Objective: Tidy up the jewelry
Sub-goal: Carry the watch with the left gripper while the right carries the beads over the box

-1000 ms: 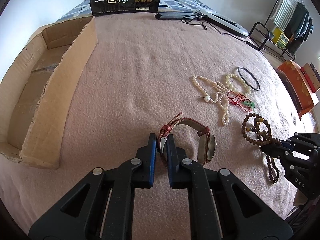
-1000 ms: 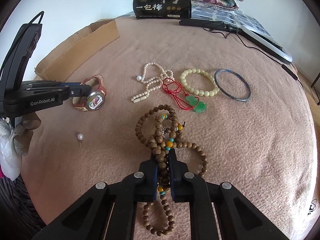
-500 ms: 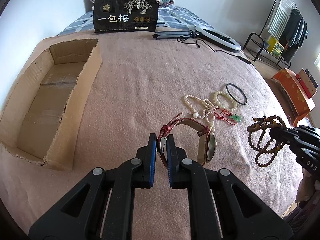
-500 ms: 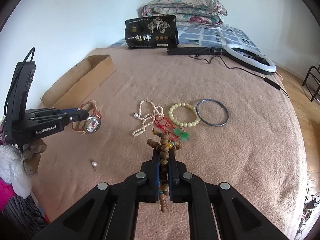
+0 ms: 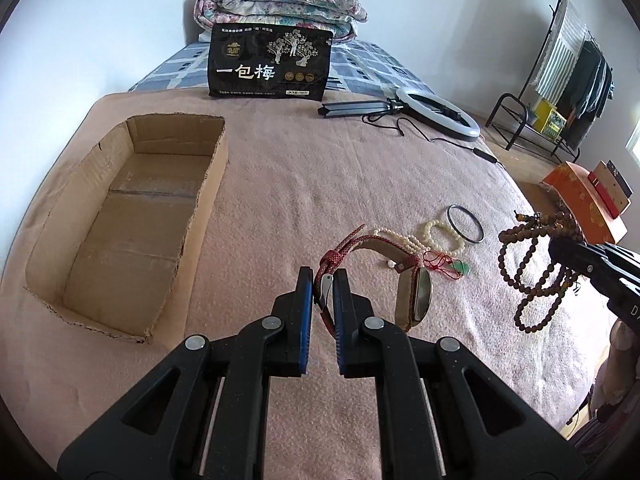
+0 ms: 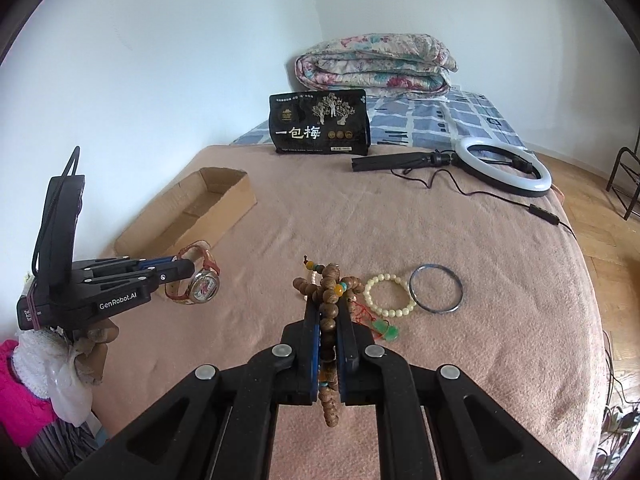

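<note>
My left gripper (image 5: 323, 276) is shut on the red strap of a wristwatch (image 5: 412, 300) and holds it above the pink blanket; it also shows in the right wrist view (image 6: 188, 270) with the watch (image 6: 203, 286). My right gripper (image 6: 329, 308) is shut on a brown wooden bead necklace (image 6: 330, 300), which hangs from it in the air (image 5: 536, 276). An open cardboard box (image 5: 124, 216) lies to the left. A pearl necklace (image 5: 404, 242), a cream bead bracelet (image 6: 386, 294), a dark bangle (image 6: 436, 294) and a red cord with a green pendant (image 6: 386, 330) lie on the blanket.
A black snack bag (image 5: 270, 62) stands at the back, with a folded quilt (image 5: 280, 2) behind it. A ring light (image 6: 504, 166) with its stand and cable lies at the back right. An orange box (image 5: 580, 200) and a clothes rack (image 5: 560, 80) stand beyond the bed's right edge.
Both grippers have risen well above the blanket. The bead necklace has left the blanket and hangs from the right gripper. The watch stays held in the left gripper.
</note>
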{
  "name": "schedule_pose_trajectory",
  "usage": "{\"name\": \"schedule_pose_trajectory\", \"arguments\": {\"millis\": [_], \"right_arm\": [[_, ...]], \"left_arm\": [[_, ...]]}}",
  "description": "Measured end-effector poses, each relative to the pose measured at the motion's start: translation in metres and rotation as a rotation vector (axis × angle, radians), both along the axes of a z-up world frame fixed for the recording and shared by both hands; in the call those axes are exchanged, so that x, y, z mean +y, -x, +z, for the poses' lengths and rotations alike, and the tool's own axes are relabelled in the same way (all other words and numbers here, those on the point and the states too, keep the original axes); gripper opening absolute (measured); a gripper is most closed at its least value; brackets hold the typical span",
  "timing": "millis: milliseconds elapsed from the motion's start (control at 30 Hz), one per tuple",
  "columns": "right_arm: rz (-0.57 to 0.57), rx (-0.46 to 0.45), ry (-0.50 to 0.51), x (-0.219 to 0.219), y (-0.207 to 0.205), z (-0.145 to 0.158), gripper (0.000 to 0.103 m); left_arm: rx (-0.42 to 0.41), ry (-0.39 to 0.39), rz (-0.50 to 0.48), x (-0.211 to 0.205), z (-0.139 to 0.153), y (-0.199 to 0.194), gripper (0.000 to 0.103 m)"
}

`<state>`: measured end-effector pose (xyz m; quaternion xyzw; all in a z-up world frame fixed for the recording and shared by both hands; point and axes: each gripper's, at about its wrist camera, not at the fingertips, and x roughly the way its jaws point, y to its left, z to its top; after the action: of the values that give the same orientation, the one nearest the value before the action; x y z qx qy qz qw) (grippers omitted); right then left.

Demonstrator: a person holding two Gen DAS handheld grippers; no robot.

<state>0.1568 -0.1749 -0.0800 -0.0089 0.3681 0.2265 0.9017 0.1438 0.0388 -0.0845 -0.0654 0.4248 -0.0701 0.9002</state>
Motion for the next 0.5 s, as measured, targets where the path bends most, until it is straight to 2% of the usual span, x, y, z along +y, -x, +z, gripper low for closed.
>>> {"name": "schedule_pose_trajectory", "arguments": {"millis": [500], "right_arm": [[0.042,-0.019,-0.013,0.065,-0.018,0.014,0.004]], "left_arm": [[-0.075,0.008,0.134,0.074,0.032,0.006,0.008]]}}
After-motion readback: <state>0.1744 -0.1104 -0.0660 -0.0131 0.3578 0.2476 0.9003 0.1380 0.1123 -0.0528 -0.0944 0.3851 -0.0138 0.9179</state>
